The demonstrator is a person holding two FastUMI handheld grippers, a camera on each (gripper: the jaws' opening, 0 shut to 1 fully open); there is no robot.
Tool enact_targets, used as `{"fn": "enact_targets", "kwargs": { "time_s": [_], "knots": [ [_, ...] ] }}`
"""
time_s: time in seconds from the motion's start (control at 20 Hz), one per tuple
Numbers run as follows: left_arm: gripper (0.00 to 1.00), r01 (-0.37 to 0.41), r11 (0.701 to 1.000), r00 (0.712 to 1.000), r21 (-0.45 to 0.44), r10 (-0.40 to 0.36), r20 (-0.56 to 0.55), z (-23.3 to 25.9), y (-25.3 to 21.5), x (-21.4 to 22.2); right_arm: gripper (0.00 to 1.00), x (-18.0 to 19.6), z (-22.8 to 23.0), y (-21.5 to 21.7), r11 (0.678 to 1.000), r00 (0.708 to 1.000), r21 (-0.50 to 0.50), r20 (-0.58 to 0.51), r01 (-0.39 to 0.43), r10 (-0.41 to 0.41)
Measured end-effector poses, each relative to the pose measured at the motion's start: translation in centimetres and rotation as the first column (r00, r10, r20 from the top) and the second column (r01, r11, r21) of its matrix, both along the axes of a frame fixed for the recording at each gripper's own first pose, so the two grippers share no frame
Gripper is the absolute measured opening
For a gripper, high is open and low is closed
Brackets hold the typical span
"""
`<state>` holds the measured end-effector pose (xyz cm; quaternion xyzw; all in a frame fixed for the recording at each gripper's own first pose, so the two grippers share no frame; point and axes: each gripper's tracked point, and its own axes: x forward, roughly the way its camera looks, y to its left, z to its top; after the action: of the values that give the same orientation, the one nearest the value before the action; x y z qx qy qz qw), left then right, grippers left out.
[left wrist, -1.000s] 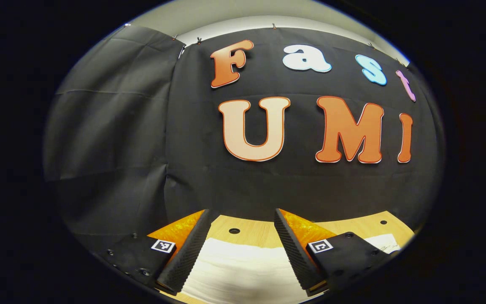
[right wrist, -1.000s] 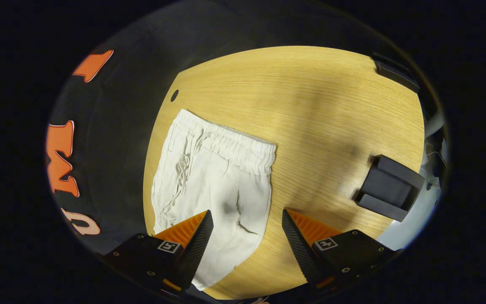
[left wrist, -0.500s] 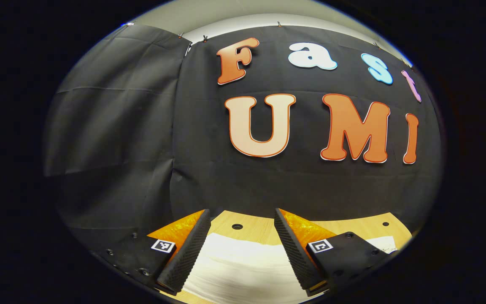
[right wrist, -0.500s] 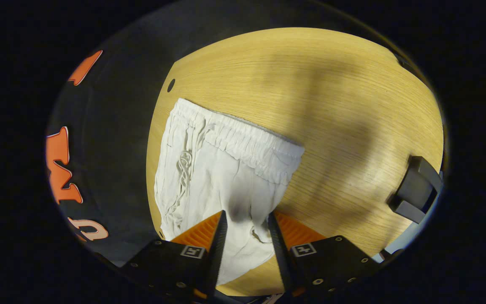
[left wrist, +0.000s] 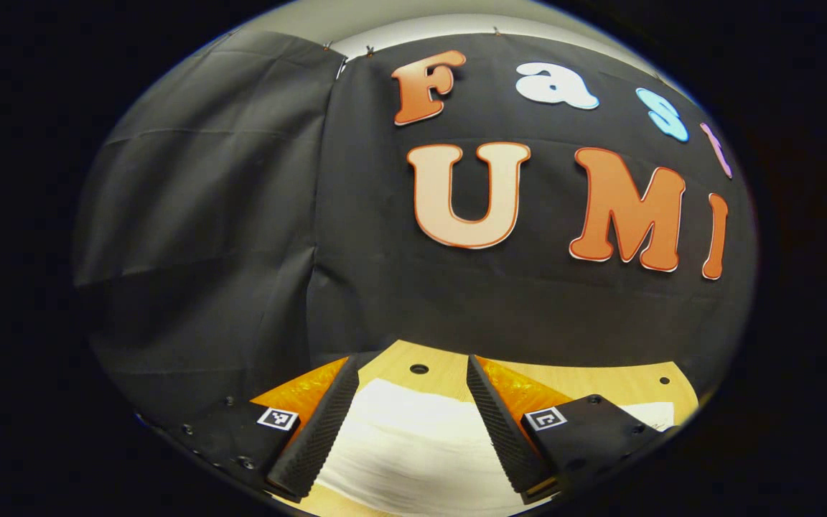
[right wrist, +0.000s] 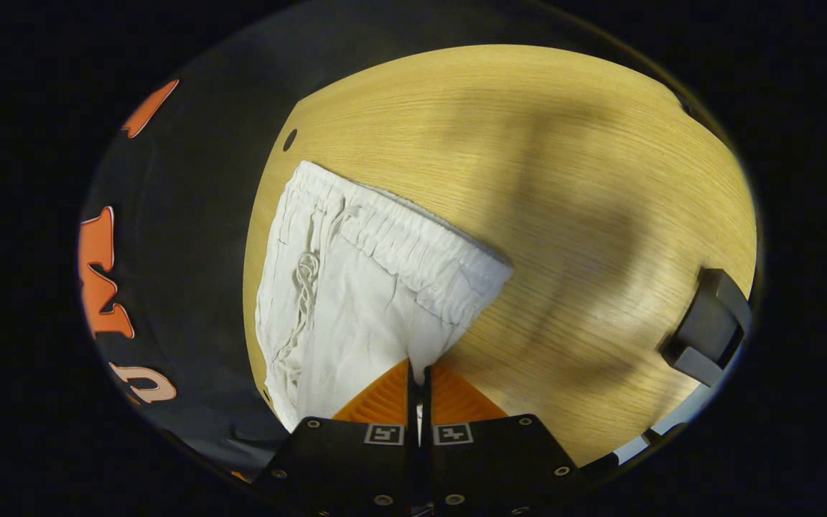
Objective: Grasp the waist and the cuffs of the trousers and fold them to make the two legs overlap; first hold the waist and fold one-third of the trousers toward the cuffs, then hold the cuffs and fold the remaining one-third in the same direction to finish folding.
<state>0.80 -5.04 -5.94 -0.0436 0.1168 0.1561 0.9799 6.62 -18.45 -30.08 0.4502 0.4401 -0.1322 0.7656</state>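
Note:
White trousers lie on the wooden table, their elastic waistband and drawstring facing away from me in the right gripper view. My right gripper is shut on the trousers' fabric below the waistband, and the cloth puckers toward the fingers. In the left gripper view, white trouser cloth lies flat on the table just under my left gripper, which hangs open above it with nothing between the fingers.
A black block-shaped object stands at the table's right edge in the right gripper view. Round holes mark the table's far edge near the black booth wall. A white sheet lies to the right of the left gripper.
My right gripper went from wide open to shut on the trousers' cloth, and the fabric has bunched toward it. The left gripper stayed open and shifted slightly left.

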Motion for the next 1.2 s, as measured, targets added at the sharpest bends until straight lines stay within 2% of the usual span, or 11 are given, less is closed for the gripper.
{"fn": "enact_targets", "kwargs": {
  "time_s": [0.3, 0.45, 0.55, 0.65, 0.7, 0.85, 0.95, 1.05, 1.2],
  "knots": [
    [0.99, -0.061, 0.990, 0.987, -0.125, 0.042, -0.152, -6.3, 2.8, -0.7, 0.00, -0.1, 0.3, 0.1, 1.000, 1.000, -0.007, 0.002, 0.009, -0.009],
    [1.00, -0.135, 0.946, 0.962, -0.295, 0.053, -0.269, -11.1, 3.0, -1.7, 0.00, -0.1, 0.3, 0.0, 1.000, 1.000, 0.004, -0.003, 0.014, -0.014],
    [1.00, -0.196, 0.912, 0.937, -0.361, 0.066, -0.342, -13.4, 3.0, -2.3, 0.01, -0.1, 0.3, 0.0, 1.000, 1.000, 0.007, -0.008, 0.016, -0.016],
    [0.99, -0.263, 0.871, 0.911, -0.415, 0.083, -0.403, -16.3, 3.1, -2.6, 0.00, -0.2, 0.3, 0.0, 1.000, 1.000, 0.004, -0.012, 0.010, -0.010],
    [1.00, -0.316, 0.844, 0.888, -0.435, 0.102, -0.448, -17.9, 2.8, -3.0, 0.01, -0.2, 0.3, 0.0, 1.000, 1.000, 0.004, -0.015, 0.009, -0.009],
    [1.00, -0.425, 0.752, 0.845, -0.503, 0.130, -0.518, -20.3, 1.5, -4.0, 0.00, -0.2, 0.3, 0.0, 1.000, 1.000, 0.010, -0.021, 0.010, -0.010],
    [1.00, -0.489, 0.680, 0.814, -0.547, 0.131, -0.565, -21.7, 1.1, -4.8, 0.00, -0.3, 0.3, -0.1, 1.000, 1.000, 0.014, -0.025, 0.012, -0.012],
    [1.00, -0.533, 0.621, 0.792, -0.574, 0.127, -0.598, -22.5, 1.3, -5.8, 0.00, -0.3, 0.3, -0.1, 1.000, 0.999, 0.017, -0.030, 0.013, -0.013],
    [1.00, -0.572, 0.556, 0.771, -0.602, 0.114, -0.627, -23.6, 0.4, -5.8, 0.00, -0.3, 0.3, -0.1, 1.000, 0.999, 0.023, -0.037, 0.019, -0.019]
  ]
}}
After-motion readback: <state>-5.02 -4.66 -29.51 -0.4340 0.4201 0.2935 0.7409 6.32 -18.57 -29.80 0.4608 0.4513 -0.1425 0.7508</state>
